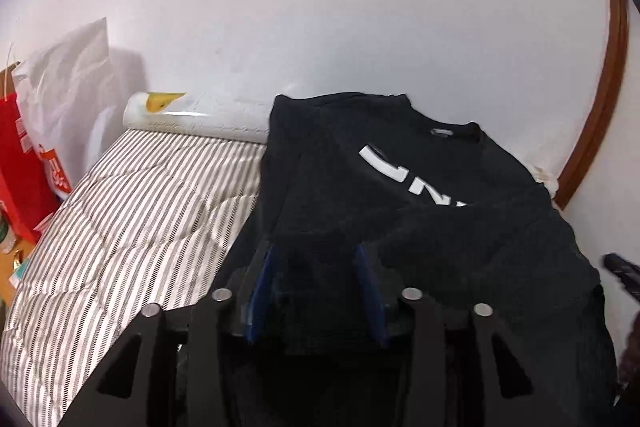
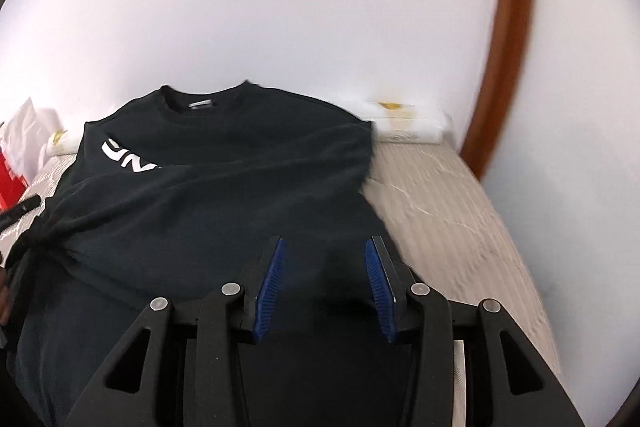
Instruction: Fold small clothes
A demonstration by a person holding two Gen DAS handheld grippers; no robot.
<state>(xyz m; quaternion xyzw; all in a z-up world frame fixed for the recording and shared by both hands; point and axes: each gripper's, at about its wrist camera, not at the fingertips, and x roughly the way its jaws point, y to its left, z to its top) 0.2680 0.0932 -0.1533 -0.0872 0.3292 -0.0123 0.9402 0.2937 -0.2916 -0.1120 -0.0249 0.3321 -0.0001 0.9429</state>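
Note:
A black T-shirt [image 1: 400,211] with white letters lies on a striped bed cover [image 1: 132,227], collar toward the wall. It also shows in the right wrist view [image 2: 224,195]. My left gripper [image 1: 318,251] is open, its blue pads either side of a raised fold of the shirt's left part. My right gripper [image 2: 324,247] is open above the shirt's right lower part, with no cloth between the pads. The left gripper's tip shows at the left edge of the right wrist view [image 2: 20,211].
A white roll with a yellow mark [image 1: 192,119] lies along the white wall behind the bed. White and red bags [image 1: 36,147] stand at the left. A brown curved frame [image 2: 504,39] rises at the right.

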